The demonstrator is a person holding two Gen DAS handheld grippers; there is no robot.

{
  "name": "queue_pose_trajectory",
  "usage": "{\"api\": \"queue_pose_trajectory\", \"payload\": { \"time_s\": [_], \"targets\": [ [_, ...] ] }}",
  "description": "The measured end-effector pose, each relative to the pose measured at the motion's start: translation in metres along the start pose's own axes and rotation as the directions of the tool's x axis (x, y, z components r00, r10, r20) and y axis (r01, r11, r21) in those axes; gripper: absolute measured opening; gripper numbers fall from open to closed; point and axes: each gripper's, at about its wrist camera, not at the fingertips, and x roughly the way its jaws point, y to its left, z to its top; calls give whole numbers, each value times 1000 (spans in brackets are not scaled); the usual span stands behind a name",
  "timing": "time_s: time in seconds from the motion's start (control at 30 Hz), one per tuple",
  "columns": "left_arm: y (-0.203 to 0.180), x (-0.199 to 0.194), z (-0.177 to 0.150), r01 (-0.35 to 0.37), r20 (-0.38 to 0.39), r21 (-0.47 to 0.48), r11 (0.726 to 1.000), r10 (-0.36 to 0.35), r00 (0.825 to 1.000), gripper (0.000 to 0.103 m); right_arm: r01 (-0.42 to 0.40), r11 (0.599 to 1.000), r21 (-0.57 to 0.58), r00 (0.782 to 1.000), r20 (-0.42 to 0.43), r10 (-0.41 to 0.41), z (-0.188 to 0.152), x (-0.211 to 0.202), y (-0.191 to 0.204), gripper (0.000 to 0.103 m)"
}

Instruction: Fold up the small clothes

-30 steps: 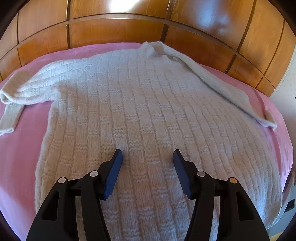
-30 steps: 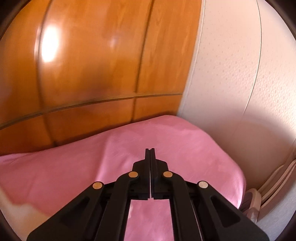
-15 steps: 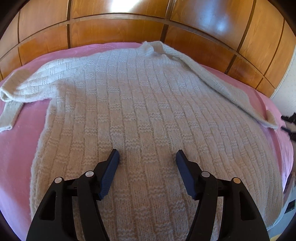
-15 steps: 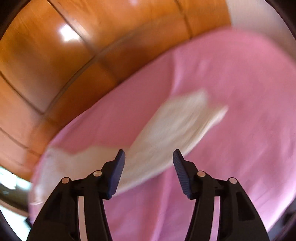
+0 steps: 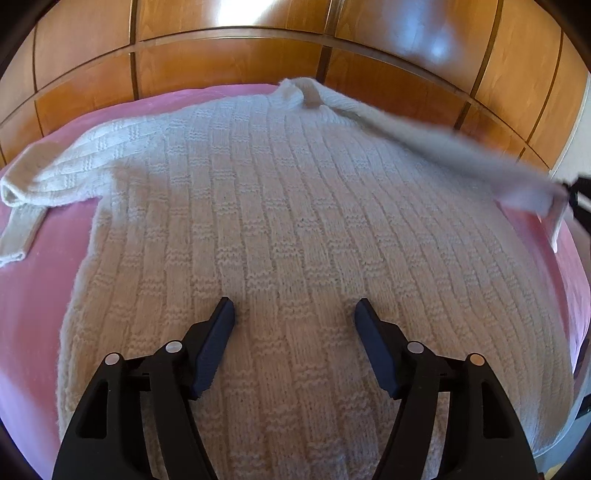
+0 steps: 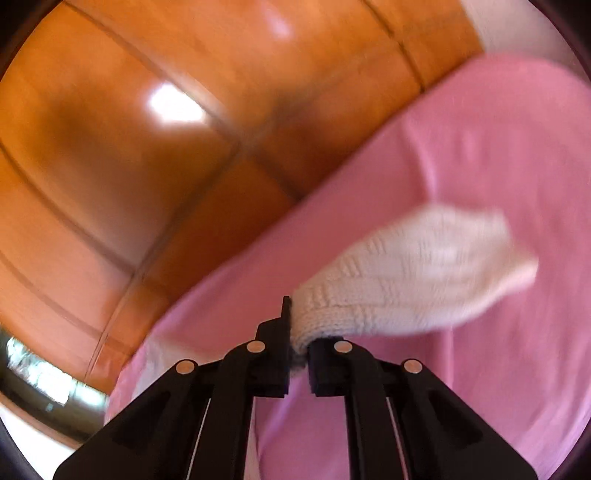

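Note:
A cream knitted sweater (image 5: 295,221) lies spread flat on the pink bedspread (image 5: 29,314), neck towards the wooden panels. My left gripper (image 5: 295,314) hovers over its lower body with the jaws opening and nothing pinched between them. The left sleeve (image 5: 55,173) lies out to the left, its cuff bent back. The right sleeve (image 5: 461,147) is blurred and raised off the bed. In the right wrist view my right gripper (image 6: 299,325) is shut on that sleeve's cuff end (image 6: 406,273), which hangs over the bedspread (image 6: 480,147). The right gripper's black tip (image 5: 580,192) shows at the left view's right edge.
Glossy wooden panels (image 5: 221,55) rise directly behind the bed and fill the upper left of the right wrist view (image 6: 147,166). The bed's right edge (image 5: 576,295) drops away beside the sweater's hem. A pale wall (image 6: 517,22) shows at the far right.
My right gripper opened, swung down over the right sleeve's cuff and closed on it; the sleeve now lifts off the bed. My left gripper's jaws have spread wider while staying in place.

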Motion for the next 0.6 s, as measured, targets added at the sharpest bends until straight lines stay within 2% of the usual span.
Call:
{"api": "queue_pose_trajectory", "payload": {
  "time_s": [0.1, 0.13, 0.23, 0.27, 0.3, 0.33, 0.47, 0.53, 0.6],
  "targets": [
    [-2, 2, 2, -1, -5, 6, 1000, 1, 1000, 69, 78, 997, 30, 997, 22, -79, 47, 30, 4, 6],
    [-2, 2, 2, -1, -6, 5, 1000, 1, 1000, 69, 111, 993, 31, 994, 12, -111, 58, 47, 8, 6],
    [-2, 3, 3, -1, -9, 2, 1000, 1, 1000, 69, 112, 994, -11, 992, -63, -113, 80, 99, 22, 9],
    [-2, 4, 3, -3, -10, 2, 1000, 3, 1000, 69, 123, 992, -38, 989, -73, -126, 81, 110, 26, 24],
    [-2, 3, 3, -1, -30, 13, 1000, 1, 1000, 69, 125, 991, -55, 988, -87, -129, 80, 120, 32, 52],
    [-2, 3, 4, 3, -31, 11, 1000, -3, 1000, 69, 137, 988, -68, 987, -80, -143, 75, 120, 36, 61],
    [4, -3, 4, 36, -35, -12, 999, -36, 999, 69, 124, 981, -147, 988, -76, -136, 35, 96, 45, 73],
    [8, -8, 3, 50, -33, -27, 998, -51, 998, 69, 76, 975, -208, 985, -136, -106, 2, 74, 43, 73],
    [12, -16, 0, 58, -25, -42, 997, -59, 998, 69, 7, 968, -251, 968, -240, -69, -39, 50, 40, 68]
  ]
}}
